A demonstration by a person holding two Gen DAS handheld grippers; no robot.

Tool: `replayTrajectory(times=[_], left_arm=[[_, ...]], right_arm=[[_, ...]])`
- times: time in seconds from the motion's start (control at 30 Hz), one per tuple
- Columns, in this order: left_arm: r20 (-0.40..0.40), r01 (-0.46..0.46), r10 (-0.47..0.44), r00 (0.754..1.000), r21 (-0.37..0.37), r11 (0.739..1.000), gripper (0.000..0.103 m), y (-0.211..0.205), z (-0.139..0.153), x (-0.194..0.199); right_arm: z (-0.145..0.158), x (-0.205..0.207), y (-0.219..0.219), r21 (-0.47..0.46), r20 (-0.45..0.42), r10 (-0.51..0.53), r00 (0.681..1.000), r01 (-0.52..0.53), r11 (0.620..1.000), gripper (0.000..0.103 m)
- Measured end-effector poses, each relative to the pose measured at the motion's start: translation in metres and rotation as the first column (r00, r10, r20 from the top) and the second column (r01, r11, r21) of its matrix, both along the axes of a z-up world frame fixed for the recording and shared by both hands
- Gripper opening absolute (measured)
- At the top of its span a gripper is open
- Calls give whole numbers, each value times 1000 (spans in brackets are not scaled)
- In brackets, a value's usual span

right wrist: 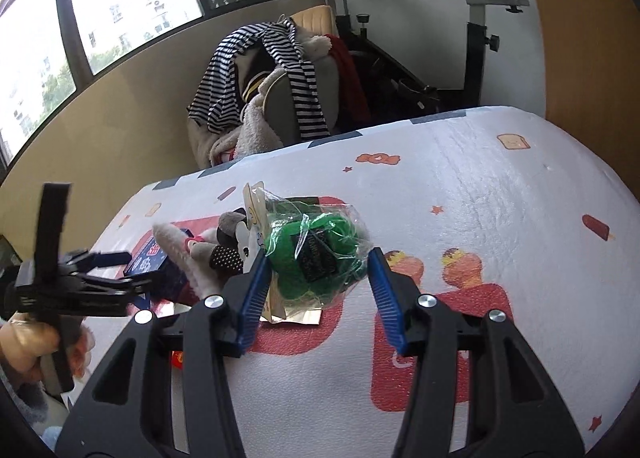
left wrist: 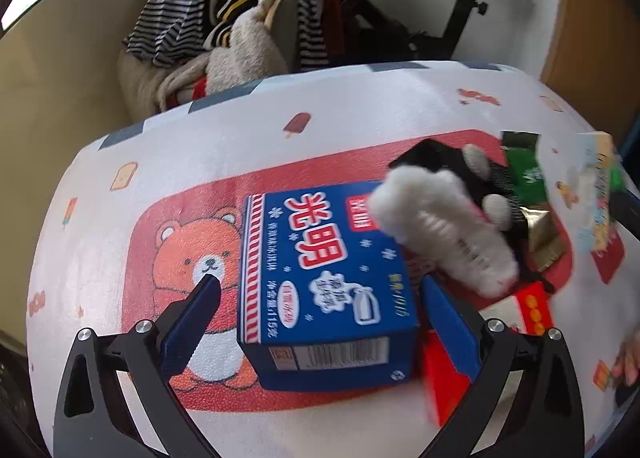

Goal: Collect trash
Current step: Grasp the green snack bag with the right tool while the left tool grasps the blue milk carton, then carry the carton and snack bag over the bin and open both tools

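Note:
A blue carton with white Chinese characters (left wrist: 320, 282) lies on the cartoon-print tablecloth (left wrist: 200, 146), between the open fingers of my left gripper (left wrist: 320, 298), untouched by either pad. A white fuzzy toy (left wrist: 440, 226) rests on its right end. A red box (left wrist: 444, 386) lies behind the right finger. My right gripper (right wrist: 316, 262) is open around a green item in a clear plastic bag (right wrist: 320, 250) on the cloth. The blue carton (right wrist: 154, 262) and the left gripper (right wrist: 100, 270) show at the left of the right wrist view.
Green and gold wrappers (left wrist: 528, 186), a black object (left wrist: 440, 158) and a small red-orange pack (left wrist: 536, 306) lie right of the carton. A chair piled with striped clothes (right wrist: 260, 90) and an exercise bike (right wrist: 460, 38) stand beyond the table's far edge.

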State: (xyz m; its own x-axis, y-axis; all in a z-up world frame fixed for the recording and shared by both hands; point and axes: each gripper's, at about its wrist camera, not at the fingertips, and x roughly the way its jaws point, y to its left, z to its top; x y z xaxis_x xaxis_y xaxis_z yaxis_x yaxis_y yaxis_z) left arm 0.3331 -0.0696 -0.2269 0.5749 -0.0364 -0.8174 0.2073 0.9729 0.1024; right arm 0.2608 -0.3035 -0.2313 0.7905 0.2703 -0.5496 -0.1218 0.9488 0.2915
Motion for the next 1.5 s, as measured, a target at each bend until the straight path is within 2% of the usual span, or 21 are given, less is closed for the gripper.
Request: replayTrajectory(times=[0.07,0.1,0.3,0.53,0.67,0.73,0.97,1.0,1.13,1.2,1.3,1.5], left_arm=[[-16,-25,25,1000,-10,1000,94,6,-4,4],[-17,-20,20,1000,-21,1000,75,8,-4,3],[15,29,-29,999,-6,1000,76,10,4,-12],[98,38,-38,994,0,999,76,27,42,-46],[139,42,-33,990,-58,997,76,42,70,-79],[160,56,-39,986,-104,993,76,48,83,-103],[188,100,-56,981,-231,968,76,56,100,-179],[194,103,-56,979,-243,965,76,56,100,-189],[209,133,-76,975,-276,952,76,52,96,-232],[192,142,-87,977,-293,945,76,48,88,-253],[163,145,-97,982,-313,939,76,45,75,-280],[84,139,-118,990,-322,936,76,39,40,-318]], right_arm=[[0,-1,1,-16,4,7,1000,-7,1000,51],[-1,-1,1,-16,5,7,1000,-7,1000,51],[-3,1,3,-7,10,4,1000,-4,1000,51],[-4,2,11,-36,10,21,1000,-20,999,51],[-1,5,12,-51,-4,36,999,-36,998,51],[8,6,17,-86,-11,61,998,-61,994,51],[46,-41,24,-73,73,107,992,-101,992,51],[54,-61,24,-68,89,116,989,-110,992,51],[62,-96,30,-71,98,134,986,-127,989,51],[66,-122,33,-72,96,144,985,-137,988,51],[75,-135,39,-64,87,146,985,-141,988,51],[72,-186,44,-32,70,154,986,-152,988,51]])
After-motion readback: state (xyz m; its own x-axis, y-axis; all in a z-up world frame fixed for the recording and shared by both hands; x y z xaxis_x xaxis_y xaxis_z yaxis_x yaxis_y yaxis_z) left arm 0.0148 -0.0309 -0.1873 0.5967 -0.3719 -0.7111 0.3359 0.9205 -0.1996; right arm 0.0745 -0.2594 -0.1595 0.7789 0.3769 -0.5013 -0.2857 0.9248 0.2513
